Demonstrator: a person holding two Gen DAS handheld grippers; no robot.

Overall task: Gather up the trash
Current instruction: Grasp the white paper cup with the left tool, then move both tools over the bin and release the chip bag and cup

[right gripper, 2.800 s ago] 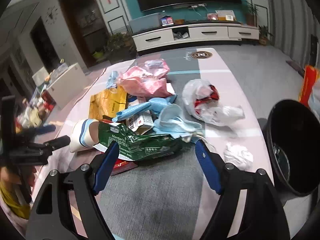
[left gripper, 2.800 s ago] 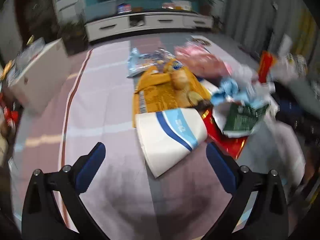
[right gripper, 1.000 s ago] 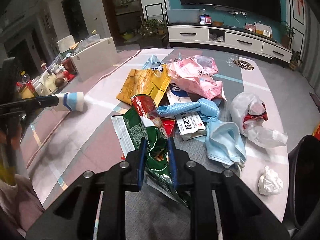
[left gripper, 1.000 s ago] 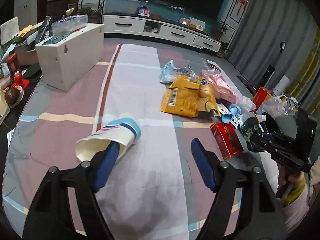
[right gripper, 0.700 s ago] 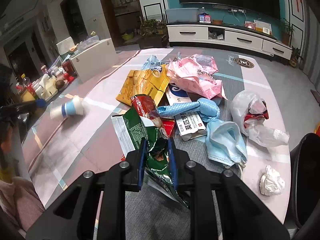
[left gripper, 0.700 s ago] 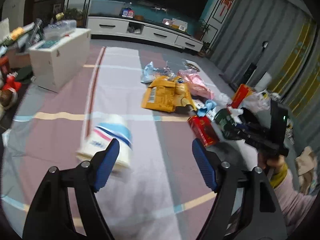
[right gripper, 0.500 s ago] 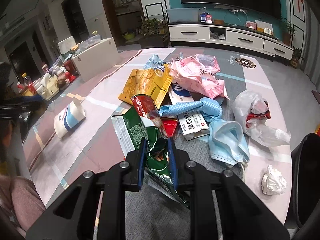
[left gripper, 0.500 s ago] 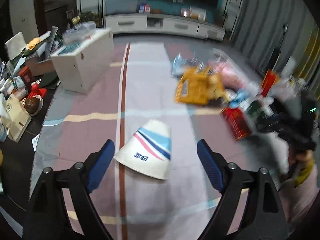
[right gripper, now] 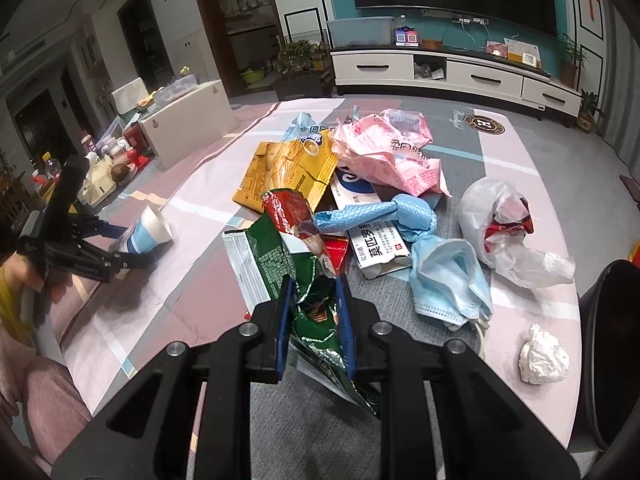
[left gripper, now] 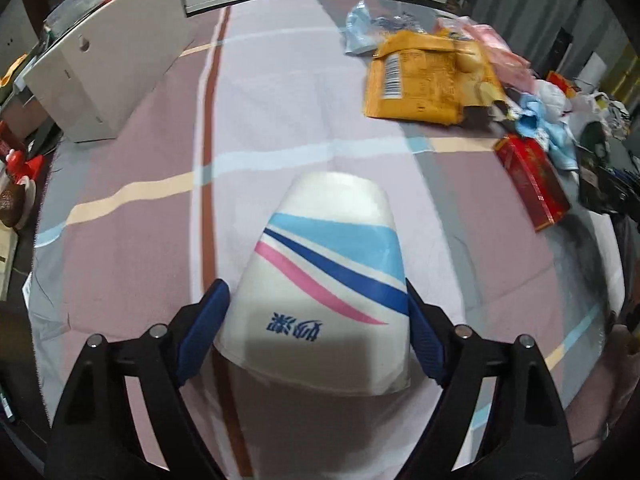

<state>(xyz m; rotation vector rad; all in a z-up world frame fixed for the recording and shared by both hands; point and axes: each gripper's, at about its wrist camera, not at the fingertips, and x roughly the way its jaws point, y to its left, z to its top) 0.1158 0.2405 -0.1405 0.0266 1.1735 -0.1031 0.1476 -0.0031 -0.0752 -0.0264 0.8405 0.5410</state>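
Observation:
A white paper cup (left gripper: 326, 280) with blue and pink stripes lies on its side on the tablecloth, its wide rim toward me. My left gripper (left gripper: 316, 320) is open and straddles the cup, a blue pad at each side; whether they touch it I cannot tell. The cup (right gripper: 150, 228) and left gripper (right gripper: 120, 248) also show at the left of the right wrist view. My right gripper (right gripper: 312, 292) is shut on a crumpled green and red snack bag (right gripper: 292, 248), held over the table. A black bin (right gripper: 612, 344) stands at the right edge.
Trash lies piled on the table: an orange wrapper (right gripper: 288, 168), a pink bag (right gripper: 392, 152), a blue cloth (right gripper: 384, 212), a face mask (right gripper: 452, 276), a white plastic bag (right gripper: 504, 224), a crumpled tissue (right gripper: 544, 356), a red box (left gripper: 532, 180). A white cabinet (left gripper: 108, 64) stands left of the table.
The paper cup dropped from my left gripper onto the cloth; the left gripper has now moved down around it. My right gripper keeps holding the green snack bag, almost still.

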